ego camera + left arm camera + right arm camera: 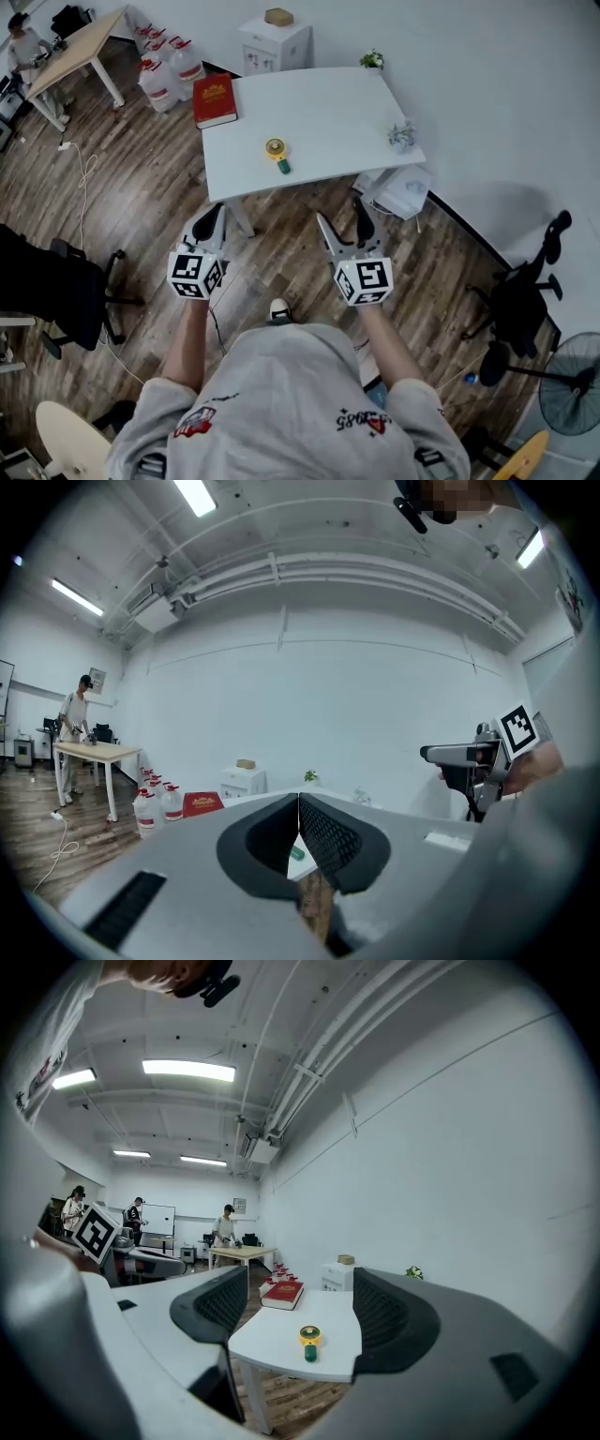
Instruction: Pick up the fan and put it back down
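Wooden floor lies between me and the white counter [328, 122], where the little yellow fan [276, 153] rests, green handle toward me, well ahead and midway between both tools (right hand-held gripper [340, 214] spread wide, left hand-held gripper [214, 217] pressed together, empty).

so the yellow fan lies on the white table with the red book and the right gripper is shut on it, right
No: the right gripper is open and empty, short of the white table. The yellow fan does lie there with the red book, untouched. The right gripper view shows this.
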